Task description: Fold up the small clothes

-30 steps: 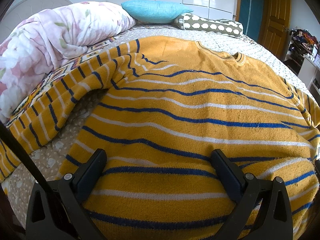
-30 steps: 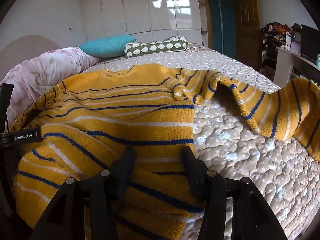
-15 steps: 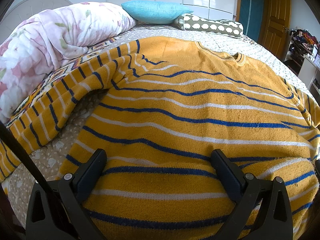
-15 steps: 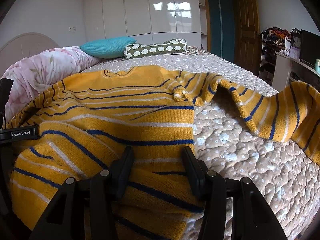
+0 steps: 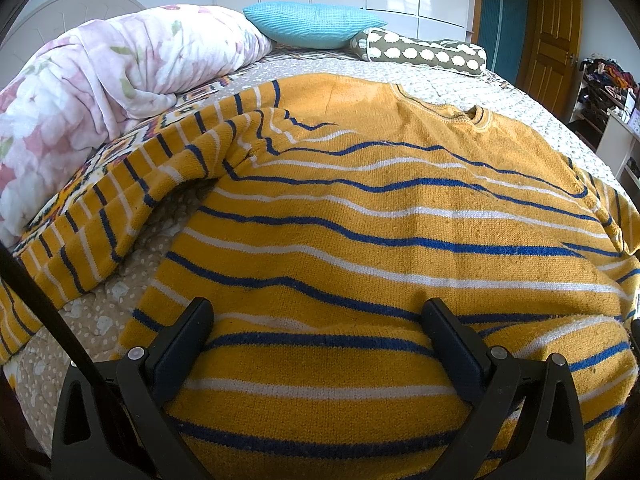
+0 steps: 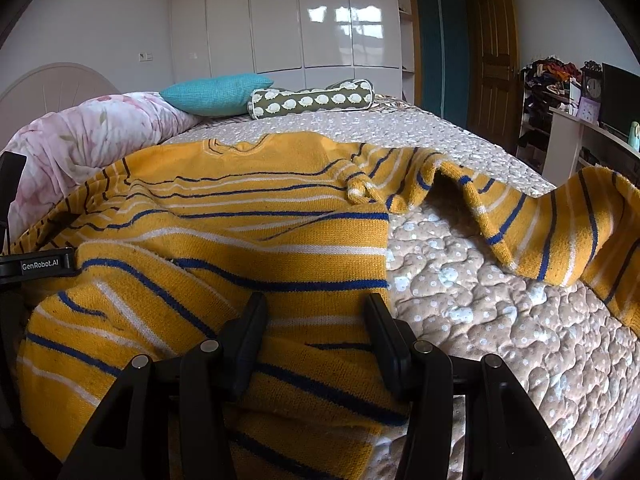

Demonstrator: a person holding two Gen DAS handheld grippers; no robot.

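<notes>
A yellow sweater (image 5: 380,208) with blue and white stripes lies spread on the bed, collar at the far side. Its left sleeve (image 5: 100,220) runs off to the left and its right sleeve (image 6: 540,220) lies bunched to the right. My left gripper (image 5: 318,312) is open, its fingers wide apart over the sweater's near hem. My right gripper (image 6: 316,308) is open over the hem's right corner (image 6: 320,360), which is rumpled and humped up. The left gripper's body (image 6: 36,266) shows at the left edge of the right wrist view.
A beige quilted bedspread (image 6: 500,320) covers the bed. A pink floral duvet (image 5: 100,80) is heaped at the left. A turquoise pillow (image 5: 316,26) and a patterned bolster (image 5: 420,54) lie at the headboard end. A desk and shelves (image 6: 580,120) stand at the right.
The right wrist view has tilted upward and shows more of the room. The left gripper and sweater have barely moved.
</notes>
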